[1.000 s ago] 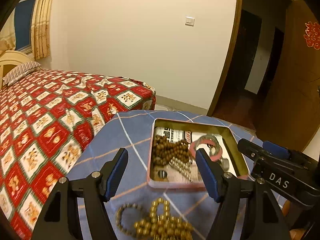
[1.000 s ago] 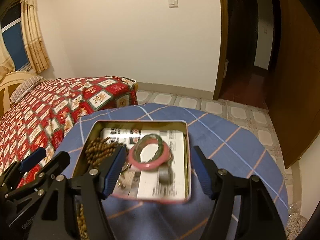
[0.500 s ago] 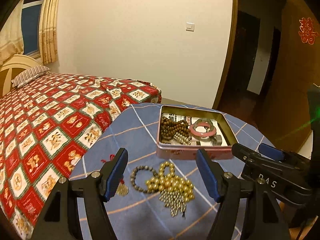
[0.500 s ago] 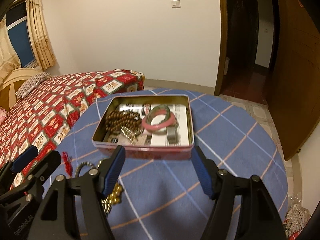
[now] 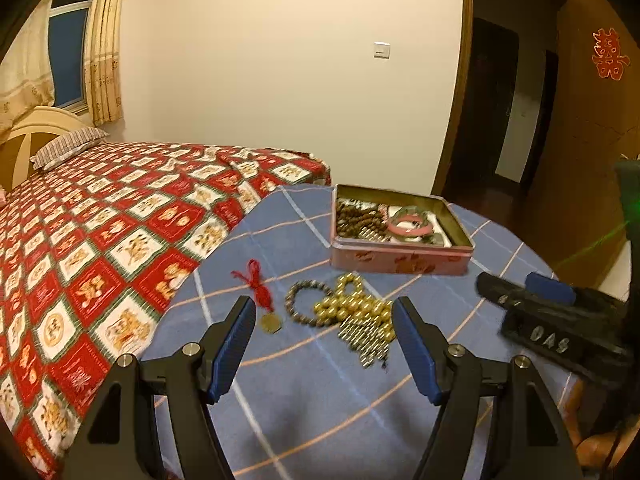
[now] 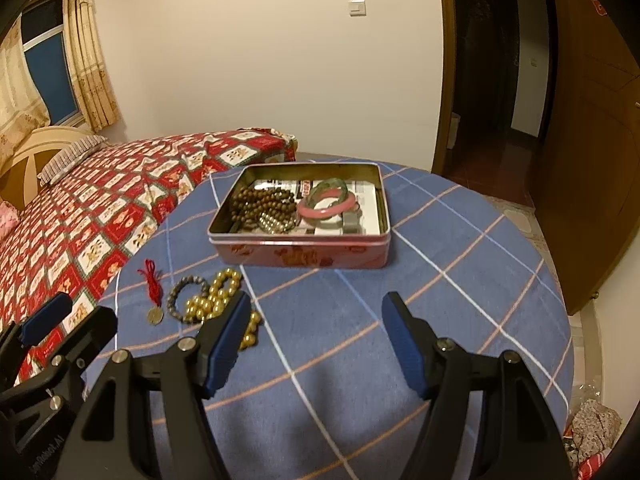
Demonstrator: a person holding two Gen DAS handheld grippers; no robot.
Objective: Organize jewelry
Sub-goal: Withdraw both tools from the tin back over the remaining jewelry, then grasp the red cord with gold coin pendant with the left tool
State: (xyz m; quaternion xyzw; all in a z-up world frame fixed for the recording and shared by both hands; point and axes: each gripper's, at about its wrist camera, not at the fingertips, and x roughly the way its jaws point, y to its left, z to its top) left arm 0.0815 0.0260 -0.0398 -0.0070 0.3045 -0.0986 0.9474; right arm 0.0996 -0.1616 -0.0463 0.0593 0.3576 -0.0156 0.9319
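Both hand-held grippers, left [image 5: 323, 334] and right [image 6: 314, 332], gape empty above bare tablecloth [image 6: 460, 272] before the tin [image 6: 300, 254].

Blue-checked table [image 6: 440, 264]: tin [image 6: 304, 254], loose jewelry [image 6: 208, 300].

The table [image 6: 440, 248] wears a blue cloth crossed by white and pale orange lines in a wide diamond check. The tin [image 6: 304, 254] is pink outside with red motifs, dull gold within — brown wooden beads [image 6: 260, 202], a pink bangle [image 6: 326, 210] and a mottled green one [image 6: 330, 186] over printed white paper. On the cloth: shiny gold beads [image 5: 352, 306], a grey-brown bead bracelet [image 5: 306, 306], a gold medallion [image 5: 272, 323] on a red cord. The bed [image 5: 100, 232] is red and white patchwork edged green — striped pillow [image 5: 68, 152]. Both tongs [image 5: 324, 344] [image 6: 316, 340] are black, with blue pads.
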